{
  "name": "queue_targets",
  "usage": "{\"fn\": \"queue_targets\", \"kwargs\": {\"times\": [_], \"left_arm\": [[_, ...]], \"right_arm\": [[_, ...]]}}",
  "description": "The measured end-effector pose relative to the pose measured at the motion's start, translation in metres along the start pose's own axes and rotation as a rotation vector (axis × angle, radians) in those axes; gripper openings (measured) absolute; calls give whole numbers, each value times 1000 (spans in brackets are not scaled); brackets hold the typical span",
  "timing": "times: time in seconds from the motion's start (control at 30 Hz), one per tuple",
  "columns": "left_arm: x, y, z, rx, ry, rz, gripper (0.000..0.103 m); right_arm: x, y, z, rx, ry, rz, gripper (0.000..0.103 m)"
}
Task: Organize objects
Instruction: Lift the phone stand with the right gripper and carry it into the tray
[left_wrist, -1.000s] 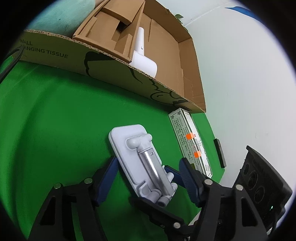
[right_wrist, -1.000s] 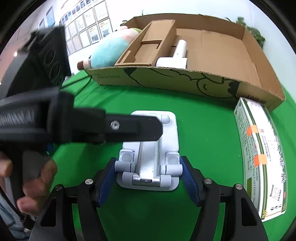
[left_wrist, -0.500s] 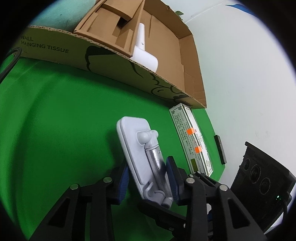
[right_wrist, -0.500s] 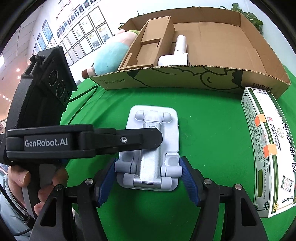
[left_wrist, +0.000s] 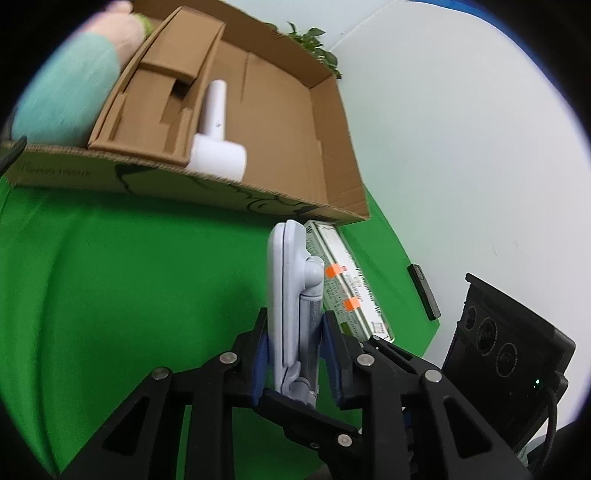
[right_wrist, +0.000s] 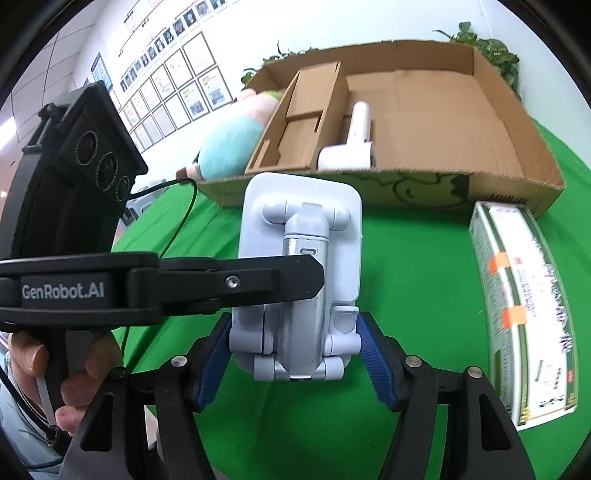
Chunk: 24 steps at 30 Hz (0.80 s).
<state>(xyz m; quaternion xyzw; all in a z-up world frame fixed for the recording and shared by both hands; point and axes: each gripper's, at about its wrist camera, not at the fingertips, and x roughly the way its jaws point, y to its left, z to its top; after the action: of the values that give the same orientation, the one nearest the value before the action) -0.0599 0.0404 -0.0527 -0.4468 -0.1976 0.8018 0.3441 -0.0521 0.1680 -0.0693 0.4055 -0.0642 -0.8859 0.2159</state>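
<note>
A folded white phone stand (left_wrist: 291, 295) with a silver arm stands on edge, lifted off the green cloth. My left gripper (left_wrist: 295, 354) is shut on its two flat faces. In the right wrist view the phone stand (right_wrist: 299, 269) faces me, the left gripper's finger (right_wrist: 236, 282) crossing it. My right gripper (right_wrist: 295, 354) is open, its blue pads beside the stand's lower corners. An open cardboard box (left_wrist: 295, 122) lies behind, with a white hair dryer (left_wrist: 214, 140) and a cardboard insert (left_wrist: 162, 96) inside; the box (right_wrist: 461, 122) also shows in the right view.
A green and white carton (right_wrist: 524, 306) lies flat to the right of the stand, also seen in the left view (left_wrist: 347, 284). A plush toy (right_wrist: 229, 144) lies left of the box. A black cable (right_wrist: 184, 221) runs over the green cloth (left_wrist: 129, 277).
My left gripper closed on the phone stand, turned it up on edge and raised it off the cloth. Both grippers rose, and the box now sits lower and nearer in view.
</note>
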Motion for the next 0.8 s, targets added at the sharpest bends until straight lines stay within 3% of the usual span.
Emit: {"fn": "queue_targets", "kwargs": {"times": [0.37, 0.57, 0.7, 0.8], "left_arm": [[-6, -30, 26, 87, -44, -24, 24], [-10, -46, 55, 127, -80, -52, 24], [-11, -53, 84, 127, -103, -63, 24], [-11, -59, 115, 135, -122, -32, 24]], "right_arm": [[-35, -4, 21, -14, -86, -39, 63], [-53, -7, 46, -39, -130, -66, 63], [-57, -11, 78, -49, -151, -88, 63], [-55, -17, 111, -48, -147, -71, 63]]}}
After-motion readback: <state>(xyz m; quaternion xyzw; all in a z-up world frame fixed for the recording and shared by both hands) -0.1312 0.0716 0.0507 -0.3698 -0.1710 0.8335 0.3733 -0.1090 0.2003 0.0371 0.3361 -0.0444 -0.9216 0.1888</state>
